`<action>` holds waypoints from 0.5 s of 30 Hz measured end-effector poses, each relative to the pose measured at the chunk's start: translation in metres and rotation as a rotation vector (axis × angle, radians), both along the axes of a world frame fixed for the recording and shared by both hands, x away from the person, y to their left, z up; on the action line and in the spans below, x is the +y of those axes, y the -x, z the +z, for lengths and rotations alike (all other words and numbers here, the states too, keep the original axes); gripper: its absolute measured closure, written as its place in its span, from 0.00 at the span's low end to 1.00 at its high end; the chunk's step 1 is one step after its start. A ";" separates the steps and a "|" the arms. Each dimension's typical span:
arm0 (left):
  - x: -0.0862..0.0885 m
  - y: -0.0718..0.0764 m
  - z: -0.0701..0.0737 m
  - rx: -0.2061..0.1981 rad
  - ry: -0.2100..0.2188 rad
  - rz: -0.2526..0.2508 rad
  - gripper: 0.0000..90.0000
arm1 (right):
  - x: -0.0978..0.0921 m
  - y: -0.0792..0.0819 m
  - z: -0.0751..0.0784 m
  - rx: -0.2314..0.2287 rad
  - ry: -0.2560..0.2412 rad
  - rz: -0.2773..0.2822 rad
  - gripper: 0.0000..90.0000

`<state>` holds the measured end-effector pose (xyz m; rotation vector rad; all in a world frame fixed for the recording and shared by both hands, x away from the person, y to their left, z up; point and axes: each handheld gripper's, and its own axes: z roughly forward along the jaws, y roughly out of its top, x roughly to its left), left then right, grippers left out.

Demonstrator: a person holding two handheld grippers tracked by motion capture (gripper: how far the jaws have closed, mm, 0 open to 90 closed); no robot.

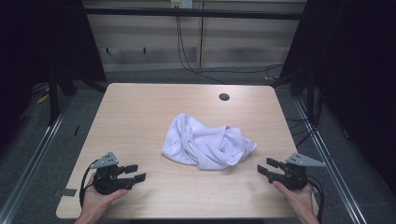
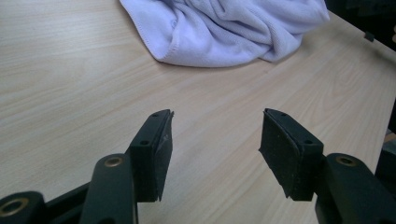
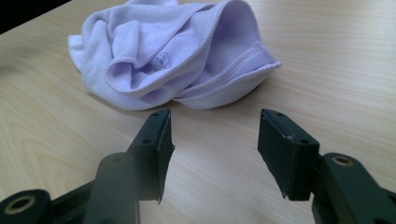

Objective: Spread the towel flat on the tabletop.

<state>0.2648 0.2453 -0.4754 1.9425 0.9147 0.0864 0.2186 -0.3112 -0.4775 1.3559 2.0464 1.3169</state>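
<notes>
Tabletop (image 1: 140, 107) bare but for cloth (image 1: 208, 142) ahead of both claws, left claw (image 1: 135, 172) and right claw (image 1: 264, 167) jaws apart, empty. Risk: pinching several crumpled layers, bundle drags.

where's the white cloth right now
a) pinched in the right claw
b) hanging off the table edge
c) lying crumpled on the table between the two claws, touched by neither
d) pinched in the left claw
c: the white cloth lies bunched on the table, with the left claw and right claw both open and apart from it.
</notes>
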 end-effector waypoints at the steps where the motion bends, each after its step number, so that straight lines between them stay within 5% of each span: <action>1: 0.000 0.000 0.000 0.000 0.000 0.000 0.49 | 0.000 0.000 0.000 0.000 0.000 0.000 0.50; 4: 0.000 -0.003 0.000 -0.001 0.014 0.025 0.53 | 0.000 -0.002 0.000 0.020 -0.013 0.024 0.51; 10: -0.004 -0.010 0.000 0.028 0.080 -0.061 0.68 | 0.006 -0.012 0.005 0.045 -0.034 0.078 0.54; 11: -0.008 -0.008 0.004 0.010 0.082 -0.074 0.74 | 0.012 -0.015 0.010 0.033 -0.026 0.107 0.57; 15: -0.018 -0.011 0.010 -0.023 0.058 -0.080 0.73 | 0.027 -0.022 0.018 0.018 -0.002 0.143 0.58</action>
